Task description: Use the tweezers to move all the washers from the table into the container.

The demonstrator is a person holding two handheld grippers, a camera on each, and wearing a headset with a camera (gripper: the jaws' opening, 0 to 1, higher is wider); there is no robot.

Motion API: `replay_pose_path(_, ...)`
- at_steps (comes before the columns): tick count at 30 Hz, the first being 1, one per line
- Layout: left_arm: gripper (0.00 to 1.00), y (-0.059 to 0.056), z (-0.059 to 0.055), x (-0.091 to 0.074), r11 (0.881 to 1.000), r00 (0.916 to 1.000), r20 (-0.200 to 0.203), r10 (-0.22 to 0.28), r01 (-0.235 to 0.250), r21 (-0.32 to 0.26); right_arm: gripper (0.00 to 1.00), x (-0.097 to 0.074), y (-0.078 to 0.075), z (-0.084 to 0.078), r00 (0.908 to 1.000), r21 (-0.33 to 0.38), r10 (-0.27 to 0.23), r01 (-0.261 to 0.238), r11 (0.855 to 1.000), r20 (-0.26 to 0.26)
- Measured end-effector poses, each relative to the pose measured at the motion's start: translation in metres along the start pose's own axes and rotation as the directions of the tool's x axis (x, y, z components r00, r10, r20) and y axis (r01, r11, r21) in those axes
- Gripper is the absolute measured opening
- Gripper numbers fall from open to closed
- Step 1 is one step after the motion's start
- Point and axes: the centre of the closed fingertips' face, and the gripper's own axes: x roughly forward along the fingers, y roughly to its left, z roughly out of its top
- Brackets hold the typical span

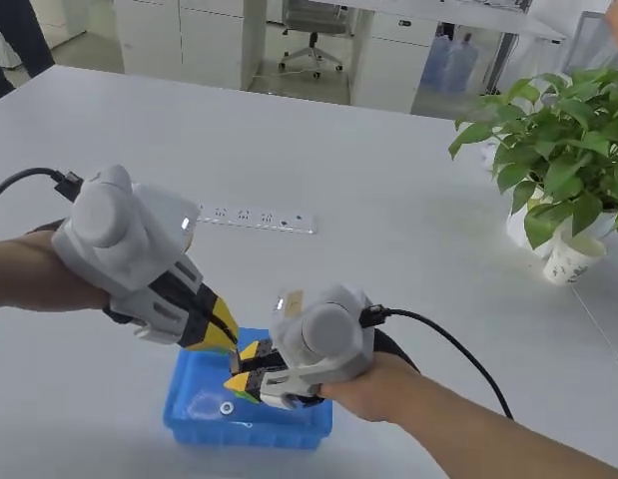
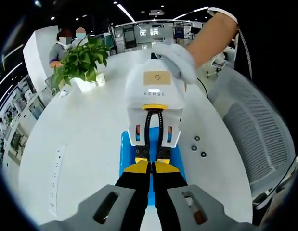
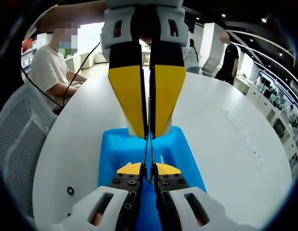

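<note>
The blue container (image 1: 251,435) sits near the table's front edge, and one washer (image 1: 227,407) lies inside it. My left gripper (image 1: 232,344) and right gripper (image 1: 239,377) meet tip to tip above it. In the right gripper view, thin metal tweezers (image 3: 149,144) run from between my right gripper's (image 3: 149,169) yellow-tipped jaws up between the left gripper's (image 3: 149,134) jaws; both pairs are closed on them. In the left gripper view, three washers (image 2: 197,144) lie on the table right of the container (image 2: 124,149). One more washer (image 3: 70,190) lies left of the container (image 3: 110,144).
A white power strip (image 1: 254,217) lies mid-table beyond the grippers. A potted plant (image 1: 563,160) and a paper cup (image 1: 571,261) stand at the right edge. A mesh chair (image 3: 19,144) and a seated person (image 3: 50,62) are beside the table.
</note>
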Motion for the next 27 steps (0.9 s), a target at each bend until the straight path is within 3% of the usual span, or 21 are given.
replay_pose_path(10, 0.05, 0.002, -0.005, 0.009, 1.0, 0.9998, -0.022, -0.002, 0.002, 0.005, 0.11, 0.006, -0.004, -0.009, 0.9991, -0.027, -0.009, 0.008, 1.0, -0.042)
replay_pose_path(27, 0.05, 0.003, 0.001, 0.009, 1.0, 1.0, 0.003, -0.003, 0.003, -0.006, 0.12, 0.004, -0.004, -0.009, 0.9986, -0.036, -0.014, 0.012, 0.999, -0.05)
